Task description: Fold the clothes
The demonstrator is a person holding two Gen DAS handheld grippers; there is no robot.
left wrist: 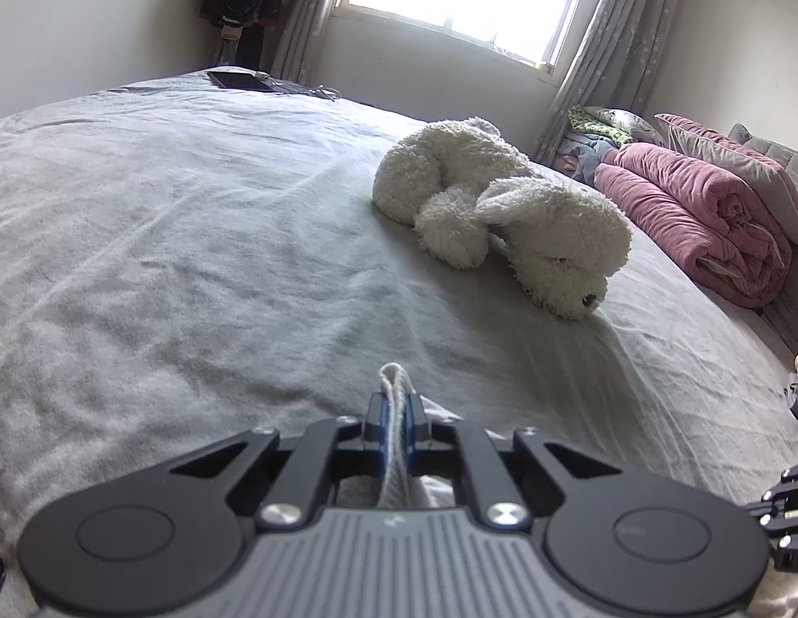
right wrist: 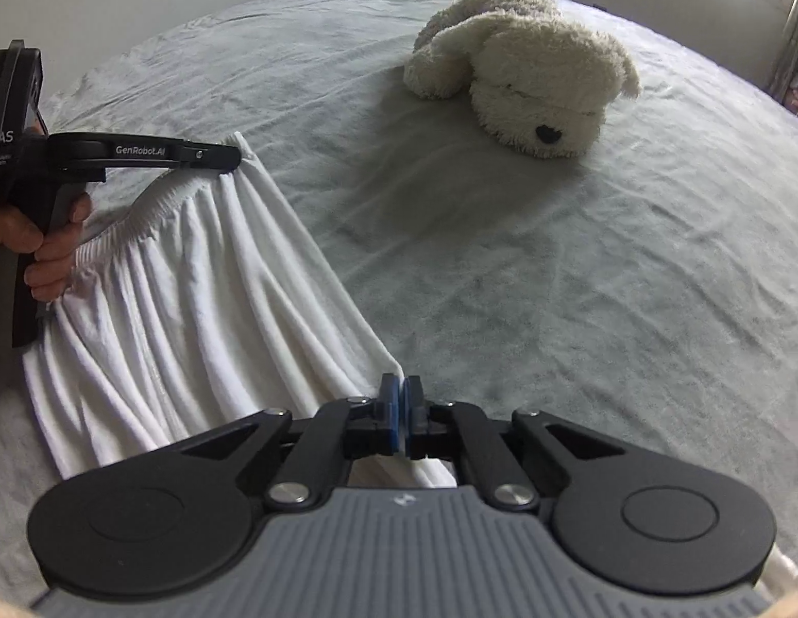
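Note:
A white garment [right wrist: 192, 278] with a gathered elastic waistband hangs stretched between my two grippers above the grey bed [right wrist: 502, 283]. My left gripper [left wrist: 396, 412] is shut on the waistband corner [left wrist: 393, 386]; it also shows in the right wrist view [right wrist: 234, 154], held by a hand at the left. My right gripper [right wrist: 401, 401] is shut on the garment's lower corner, where the cloth edge meets the blue pads [right wrist: 395, 407]. The rest of the garment drapes down to the sheet at the lower left.
A white plush dog [left wrist: 502, 206] lies on the bed ahead, also in the right wrist view [right wrist: 527, 62]. A rolled pink blanket [left wrist: 708, 216] and pillows sit at the right edge. A dark tablet [left wrist: 239, 80] lies at the far corner under the window.

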